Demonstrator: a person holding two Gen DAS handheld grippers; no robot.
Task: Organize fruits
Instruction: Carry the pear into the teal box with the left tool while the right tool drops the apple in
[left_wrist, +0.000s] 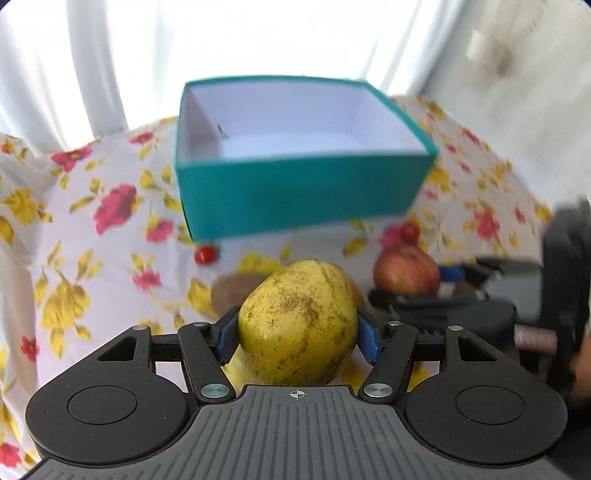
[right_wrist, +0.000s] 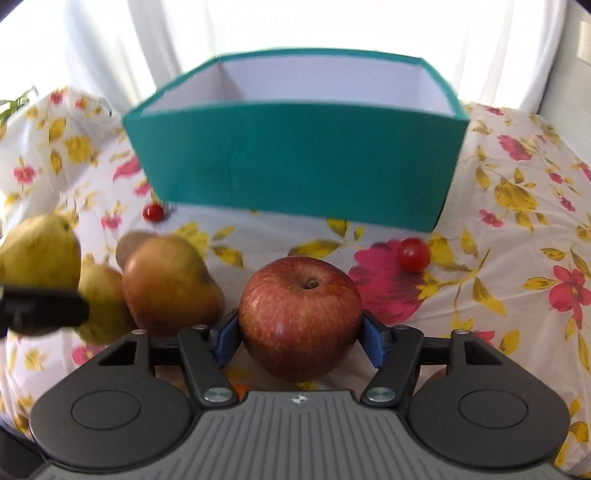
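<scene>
My left gripper (left_wrist: 297, 334) is shut on a speckled yellow pear (left_wrist: 295, 317), held above the floral cloth. The same pear (right_wrist: 37, 251) shows at the left edge of the right wrist view. My right gripper (right_wrist: 300, 341) is shut on a red apple (right_wrist: 300, 314), blue pads pressed on both its sides, low over the cloth. The left wrist view has that apple (left_wrist: 406, 271) at right. Behind both stands an open teal box (left_wrist: 295, 192) (right_wrist: 295, 155), its white inside bare where it shows.
A brownish pear (right_wrist: 166, 284), another yellow pear (right_wrist: 103, 302) and a kiwi (right_wrist: 133, 243) lie left of the apple. Two cherry tomatoes (right_wrist: 153, 212) (right_wrist: 413, 254) sit on the cloth (right_wrist: 517, 206) near the box. White curtains hang behind.
</scene>
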